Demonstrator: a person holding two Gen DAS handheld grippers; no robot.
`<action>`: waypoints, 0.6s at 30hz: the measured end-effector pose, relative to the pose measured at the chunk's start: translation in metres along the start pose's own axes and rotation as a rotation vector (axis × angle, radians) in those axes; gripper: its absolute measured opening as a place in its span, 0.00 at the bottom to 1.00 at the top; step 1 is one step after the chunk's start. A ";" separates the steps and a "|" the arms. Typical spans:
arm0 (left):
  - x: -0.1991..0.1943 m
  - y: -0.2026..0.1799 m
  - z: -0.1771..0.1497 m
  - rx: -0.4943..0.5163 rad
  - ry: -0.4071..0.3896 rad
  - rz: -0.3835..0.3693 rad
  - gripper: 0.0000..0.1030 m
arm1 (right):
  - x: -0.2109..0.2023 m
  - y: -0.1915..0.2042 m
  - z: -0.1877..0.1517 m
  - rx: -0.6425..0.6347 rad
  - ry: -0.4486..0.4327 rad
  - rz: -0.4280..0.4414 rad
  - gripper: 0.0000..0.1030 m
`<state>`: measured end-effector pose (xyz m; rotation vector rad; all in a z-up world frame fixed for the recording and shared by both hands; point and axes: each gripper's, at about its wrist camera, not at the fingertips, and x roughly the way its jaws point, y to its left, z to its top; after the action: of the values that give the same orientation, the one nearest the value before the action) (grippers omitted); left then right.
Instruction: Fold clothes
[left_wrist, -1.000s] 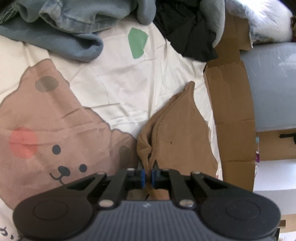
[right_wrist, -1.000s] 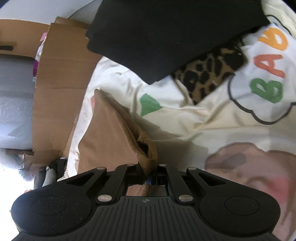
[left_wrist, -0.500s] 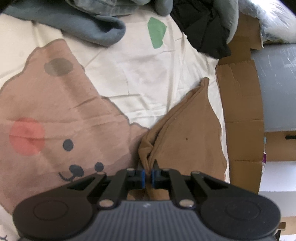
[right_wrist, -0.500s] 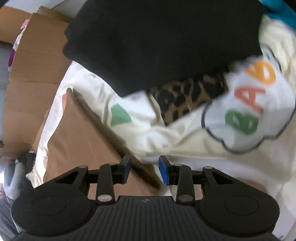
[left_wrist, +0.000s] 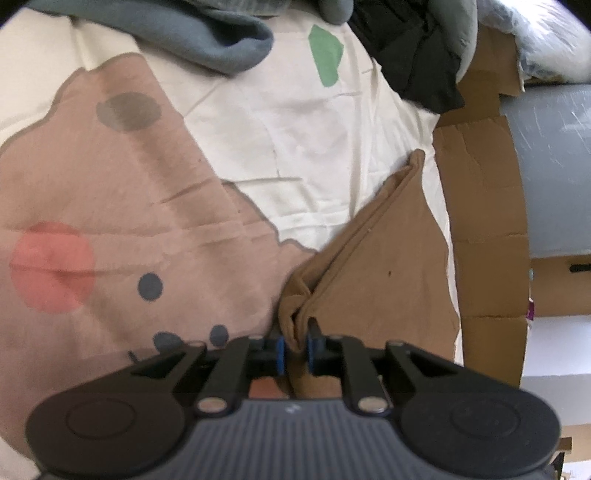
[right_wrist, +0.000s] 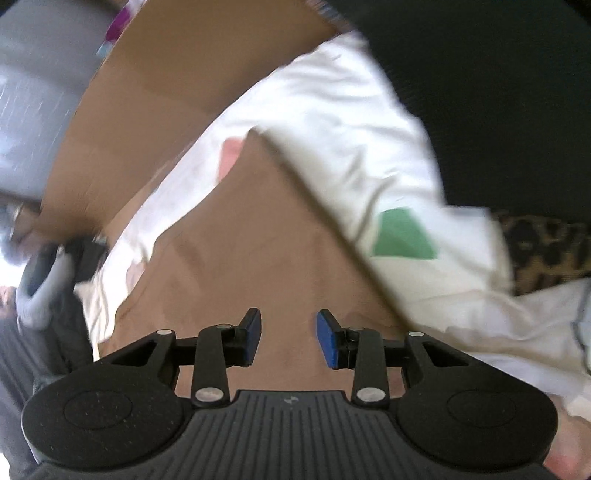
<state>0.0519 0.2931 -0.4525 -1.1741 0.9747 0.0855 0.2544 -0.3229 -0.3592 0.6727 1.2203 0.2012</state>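
Note:
A folded tan garment (left_wrist: 388, 266) lies on the bear-print bedsheet (left_wrist: 110, 221) near its right edge. In the left wrist view, my left gripper (left_wrist: 295, 349) pinches a raised fold at the garment's near corner. Its jaws are opening, and the fold still fills the narrow gap between the blue pads. In the blurred right wrist view, my right gripper (right_wrist: 289, 338) hovers open over the flat tan garment (right_wrist: 251, 240), with nothing between its pads.
Flattened cardboard (left_wrist: 480, 184) borders the sheet beside the garment. A heap of grey-blue clothes (left_wrist: 207, 40) and a black garment (left_wrist: 413, 55) lie at the far end. A large black cloth (right_wrist: 498, 92) and a leopard-print piece (right_wrist: 546, 247) lie to the right.
My right gripper let go of the tan garment's fold, opened, then swung and rolled over the garment. My left gripper sank a little with its fold, and its pads parted slightly.

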 end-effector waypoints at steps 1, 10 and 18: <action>0.000 0.001 0.001 -0.001 0.001 -0.003 0.12 | 0.006 0.005 -0.002 -0.026 0.022 0.011 0.37; 0.003 0.007 -0.004 -0.014 -0.016 -0.028 0.13 | 0.063 0.069 -0.046 -0.297 0.274 0.099 0.21; 0.004 0.008 -0.001 -0.008 -0.006 -0.030 0.12 | 0.086 0.104 -0.099 -0.460 0.402 0.117 0.07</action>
<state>0.0497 0.2943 -0.4605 -1.1947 0.9519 0.0692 0.2162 -0.1625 -0.3862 0.3049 1.4510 0.7185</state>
